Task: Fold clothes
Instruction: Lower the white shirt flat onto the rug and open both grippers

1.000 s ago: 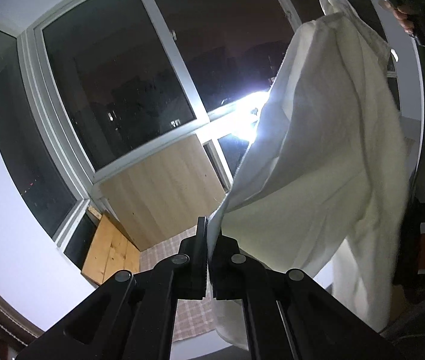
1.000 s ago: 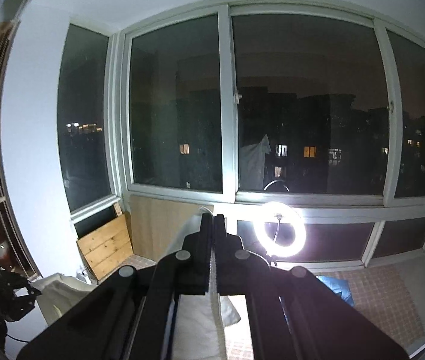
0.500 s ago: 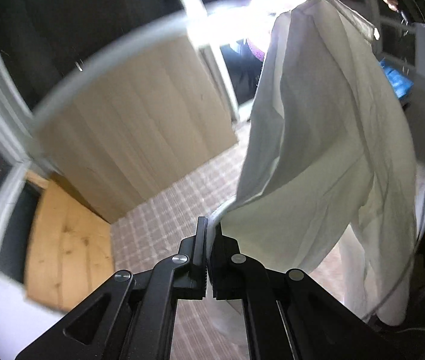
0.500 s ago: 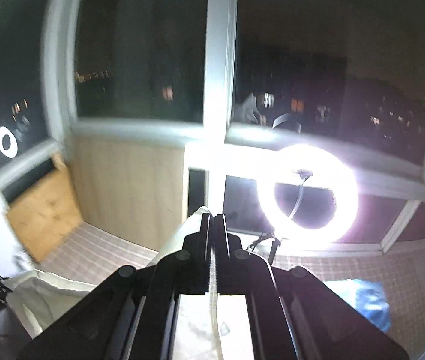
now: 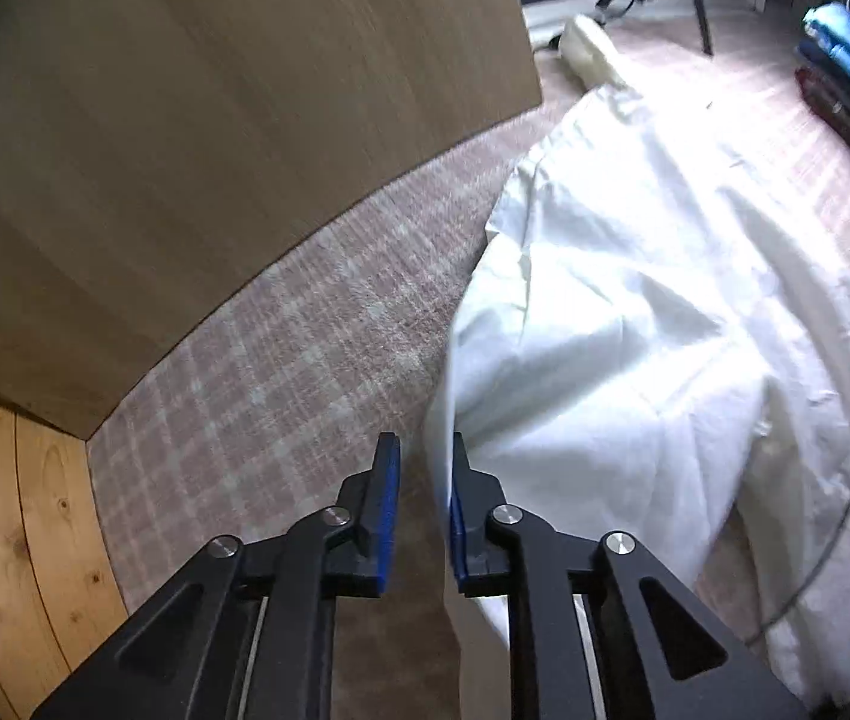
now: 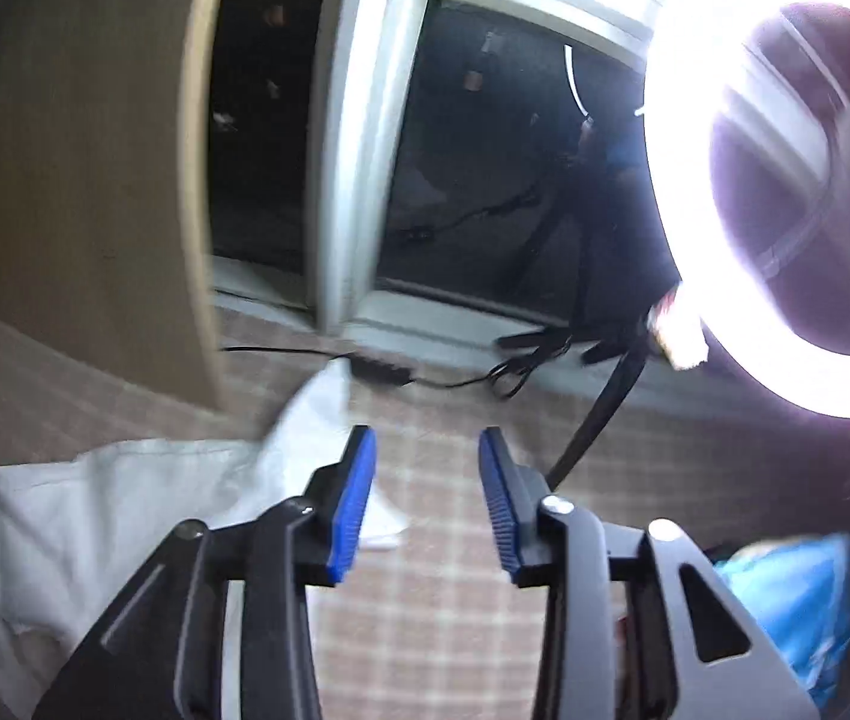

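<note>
White cotton all over the checked surface (image 5: 281,372) now: the garment (image 5: 652,312) lies spread out, running from the near right up to the far edge, where one rolled end sits by the wooden panel (image 5: 197,138). I read this as the lay-down step of the fold, with the cloth being let go so it can be flattened.

Left gripper (image 5: 422,504): the fingers are opening, only a narrow gap so far, and the cloth's near-left edge hangs in that gap, lying against the right pad (image 5: 456,516). I would not call that a grip, since the other pad stands clear of it.

Right gripper (image 6: 427,498): its fingers are opening too, already wider apart, with nothing between them but checked surface. A corner of the garment (image 6: 329,420) lies just left of the left pad (image 6: 353,510), and I cannot tell whether it touches. Off to the right the ring light (image 6: 742,324) glares, and something blue (image 6: 784,594) sits at the near right.

Next, as I judge it: both hands clear of the fabric, then smooth the bulge in the middle. After that I pick 2 fresh corners, 1 per gripper, along the same edge. The cable (image 5: 838,516) crossing the right side could snag.
</note>
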A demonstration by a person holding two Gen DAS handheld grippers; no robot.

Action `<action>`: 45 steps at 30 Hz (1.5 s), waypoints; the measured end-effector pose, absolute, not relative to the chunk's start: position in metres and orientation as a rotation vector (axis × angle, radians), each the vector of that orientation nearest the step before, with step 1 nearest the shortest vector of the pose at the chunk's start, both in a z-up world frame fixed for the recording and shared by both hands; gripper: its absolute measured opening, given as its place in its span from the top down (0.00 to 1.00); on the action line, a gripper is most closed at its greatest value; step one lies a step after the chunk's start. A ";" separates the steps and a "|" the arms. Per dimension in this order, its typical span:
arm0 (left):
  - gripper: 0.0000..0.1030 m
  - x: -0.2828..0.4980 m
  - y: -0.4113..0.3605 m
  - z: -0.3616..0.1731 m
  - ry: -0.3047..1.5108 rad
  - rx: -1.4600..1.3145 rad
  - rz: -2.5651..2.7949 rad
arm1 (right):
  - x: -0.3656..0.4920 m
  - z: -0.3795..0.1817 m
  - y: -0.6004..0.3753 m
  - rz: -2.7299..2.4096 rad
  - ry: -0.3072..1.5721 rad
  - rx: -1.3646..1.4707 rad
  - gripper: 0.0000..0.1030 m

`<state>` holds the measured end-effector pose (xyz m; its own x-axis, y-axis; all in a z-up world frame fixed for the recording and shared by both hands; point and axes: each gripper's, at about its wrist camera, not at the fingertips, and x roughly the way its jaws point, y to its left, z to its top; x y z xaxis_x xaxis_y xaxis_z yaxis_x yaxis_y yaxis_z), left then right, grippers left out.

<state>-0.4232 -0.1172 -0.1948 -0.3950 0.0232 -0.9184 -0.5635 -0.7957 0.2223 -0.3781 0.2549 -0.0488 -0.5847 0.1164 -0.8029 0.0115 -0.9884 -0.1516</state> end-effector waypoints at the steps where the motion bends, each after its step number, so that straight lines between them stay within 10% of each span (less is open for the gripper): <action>1: 0.83 -0.419 -0.124 -0.187 0.732 -1.451 2.244 | -0.364 -0.046 0.255 2.766 -0.196 -1.412 0.65; 16: 0.65 -0.210 -0.174 -0.172 0.402 -1.547 2.384 | -0.098 -0.075 0.312 2.844 0.234 -1.701 0.56; 30: 0.58 -0.241 -0.099 -0.255 0.306 -1.708 2.473 | -0.017 -0.117 0.330 2.749 0.442 -1.790 0.55; 32: 0.61 -0.243 -0.102 -0.260 0.311 -1.723 2.464 | -0.012 -0.123 0.329 2.743 0.472 -1.799 0.55; 34: 0.97 -0.247 -0.106 -0.259 0.287 -1.726 2.456 | -0.008 -0.130 0.328 2.732 0.500 -1.808 0.55; 45: 0.99 -0.262 -0.171 -0.212 0.259 -1.688 2.454 | -0.003 -0.166 0.317 2.683 0.521 -1.851 0.55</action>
